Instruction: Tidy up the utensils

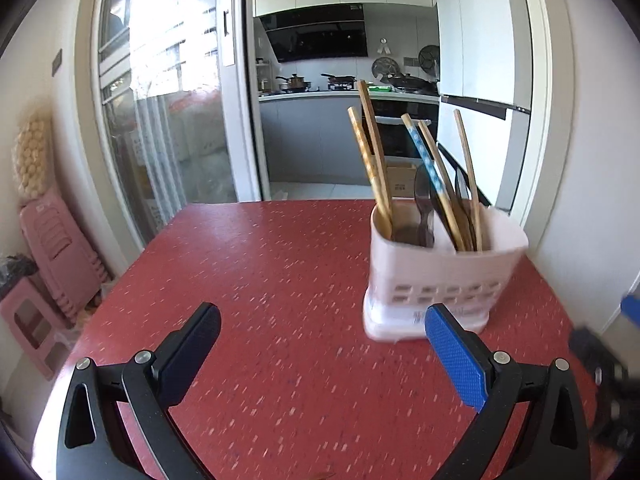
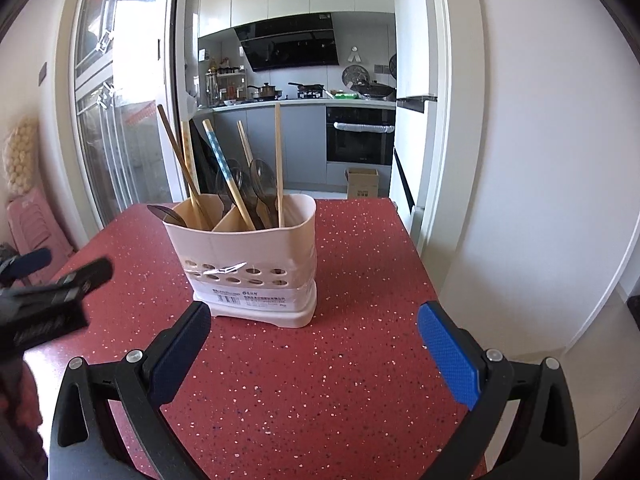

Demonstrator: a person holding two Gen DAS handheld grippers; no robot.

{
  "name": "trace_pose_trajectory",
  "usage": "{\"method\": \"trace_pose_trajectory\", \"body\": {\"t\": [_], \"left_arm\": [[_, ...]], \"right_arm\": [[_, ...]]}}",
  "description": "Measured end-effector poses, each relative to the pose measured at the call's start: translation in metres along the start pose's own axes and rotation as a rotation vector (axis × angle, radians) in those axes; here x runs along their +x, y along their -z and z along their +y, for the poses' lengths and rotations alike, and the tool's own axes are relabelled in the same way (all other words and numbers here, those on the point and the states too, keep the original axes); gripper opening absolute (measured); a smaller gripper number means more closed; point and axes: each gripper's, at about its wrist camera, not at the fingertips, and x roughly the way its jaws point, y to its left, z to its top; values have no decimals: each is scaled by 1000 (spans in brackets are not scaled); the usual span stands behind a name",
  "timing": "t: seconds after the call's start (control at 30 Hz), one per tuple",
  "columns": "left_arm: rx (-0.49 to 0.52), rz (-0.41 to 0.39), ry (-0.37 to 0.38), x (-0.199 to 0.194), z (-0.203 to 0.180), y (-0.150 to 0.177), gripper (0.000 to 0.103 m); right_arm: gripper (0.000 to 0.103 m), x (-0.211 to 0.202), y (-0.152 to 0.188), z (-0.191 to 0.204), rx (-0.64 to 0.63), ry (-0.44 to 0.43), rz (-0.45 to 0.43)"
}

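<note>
Both fingers of my left gripper [image 1: 322, 344] are gaping apart, empty, over the red table [image 1: 280, 280]; the utensil holder [image 1: 436, 280] is standing toward its far right edge. My right gripper [image 2: 314, 340] is likewise spreading wide, showing the holder's divider and label.

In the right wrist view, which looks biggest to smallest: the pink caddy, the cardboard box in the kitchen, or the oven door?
1. Caddy, largest, though it sits nearest the camera.
2. Oven door.
3. Box, smallest.
Oven and box are far back, so only their looks are ranked.
</note>
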Motion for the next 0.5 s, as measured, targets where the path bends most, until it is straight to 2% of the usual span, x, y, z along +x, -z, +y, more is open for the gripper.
{"method": "trace_pose_trajectory", "body": {"t": [0.2, 0.33, 0.5], "left_arm": [[3, 11, -23, 38, -4, -26, 103], [-38, 2, -7, 50, -4, -39, 103], [-55, -16, -52, 64, -2, -53, 103]], "right_arm": [[103, 6, -3, -5, 4, -13, 19], [103, 14, -9, -6, -5, -14, 24], [103, 21, -11, -6, 8, -24, 33]]}}
